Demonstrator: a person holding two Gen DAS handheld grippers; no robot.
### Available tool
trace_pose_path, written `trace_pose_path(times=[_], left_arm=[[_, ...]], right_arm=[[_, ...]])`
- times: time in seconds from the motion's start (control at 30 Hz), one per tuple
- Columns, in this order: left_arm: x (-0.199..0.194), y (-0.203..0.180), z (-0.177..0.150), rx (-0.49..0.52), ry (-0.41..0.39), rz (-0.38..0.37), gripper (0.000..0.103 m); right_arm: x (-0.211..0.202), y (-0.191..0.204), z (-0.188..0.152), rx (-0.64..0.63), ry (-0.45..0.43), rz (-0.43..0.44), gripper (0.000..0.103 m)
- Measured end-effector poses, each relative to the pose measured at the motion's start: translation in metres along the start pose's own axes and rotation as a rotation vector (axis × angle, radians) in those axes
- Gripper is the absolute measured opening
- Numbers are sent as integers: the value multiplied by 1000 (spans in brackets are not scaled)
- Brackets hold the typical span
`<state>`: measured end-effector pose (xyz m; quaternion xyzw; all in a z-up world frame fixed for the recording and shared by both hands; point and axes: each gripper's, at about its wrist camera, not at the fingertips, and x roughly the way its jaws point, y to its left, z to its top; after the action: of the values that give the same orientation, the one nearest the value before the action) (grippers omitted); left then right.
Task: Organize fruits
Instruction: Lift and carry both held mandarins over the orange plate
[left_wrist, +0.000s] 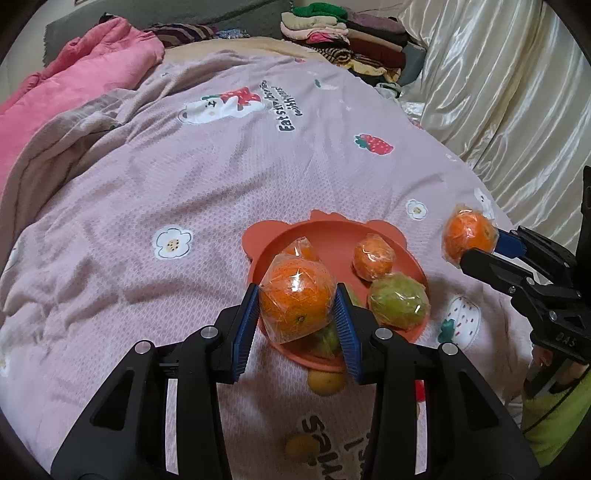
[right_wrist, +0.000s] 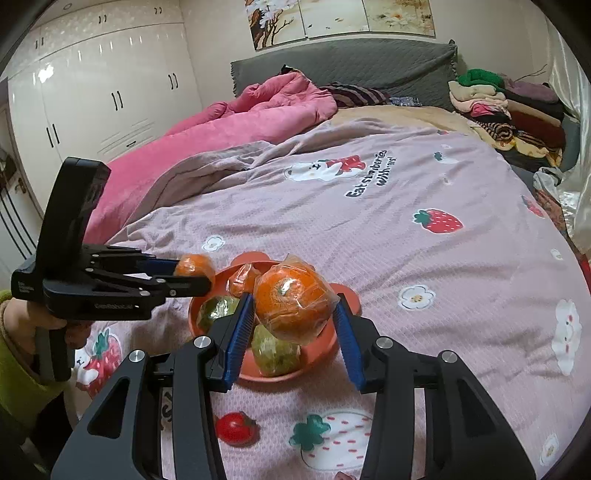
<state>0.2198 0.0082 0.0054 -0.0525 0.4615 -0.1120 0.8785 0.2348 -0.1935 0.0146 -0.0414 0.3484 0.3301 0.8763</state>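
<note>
Both grippers, the left gripper (left_wrist: 297, 306) and the right gripper (right_wrist: 293, 314), are showing black frames, ribbed blue pads and silver screws; a lime-green sleeve (right_wrist: 16, 373) is covering the person's wrist.

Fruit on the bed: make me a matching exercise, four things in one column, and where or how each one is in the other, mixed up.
Things:
1. left gripper
2. green wrapped fruit
3. red fruit
4. plate

States:
a. lies on the bedspread, outside the plate
b. holds several fruits
c. jaws shut on a wrapped orange
d. lies inside the plate

Pairs: 1-c, 2-d, 3-a, 4-b
</note>
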Motion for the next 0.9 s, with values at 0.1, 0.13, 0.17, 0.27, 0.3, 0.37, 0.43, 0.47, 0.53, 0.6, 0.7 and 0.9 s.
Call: trace_pose_path(times=[0.1, 0.13, 0.17, 0.27, 0.3, 0.37, 0.43, 0.47, 0.53, 0.6, 0.7, 0.9], left_arm=[[6, 2, 2, -6, 12, -15, 32], [9, 3, 3, -9, 17, -20, 32], [11, 4, 3, -10, 23, -23, 32], [16, 6, 4, -15, 27, -25, 32], [16, 7, 4, -17, 26, -26, 32], [16, 8, 4, -18, 25, -28, 32], [17, 8, 4, -18, 26, -28, 32], [17, 8, 4, -18, 25, -28, 32], [17, 8, 4, -20, 25, -27, 33], [17, 8, 4, -21, 25, -27, 33], [18, 8, 4, -19, 24, -28, 33], [18, 9, 3, -21, 21, -30, 33]], right_arm=[[7, 1, 1, -6, 11, 5, 42], [10, 1, 2, -11, 17, 9, 42], [12, 2, 1, -13, 20, 9, 42], [19, 3, 1, -18, 32, 11, 42], [22, 3, 1, -18, 37, 10, 42], [25, 3, 2, -21, 42, 12, 42], [28, 3, 2, -23, 46, 11, 42], [30, 3, 2, -24, 48, 12, 42], [32, 4, 2, -27, 51, 12, 42], [33, 4, 3, -31, 55, 13, 42], [37, 5, 2, -35, 63, 16, 42], [43, 7, 2, -39, 74, 23, 42]])
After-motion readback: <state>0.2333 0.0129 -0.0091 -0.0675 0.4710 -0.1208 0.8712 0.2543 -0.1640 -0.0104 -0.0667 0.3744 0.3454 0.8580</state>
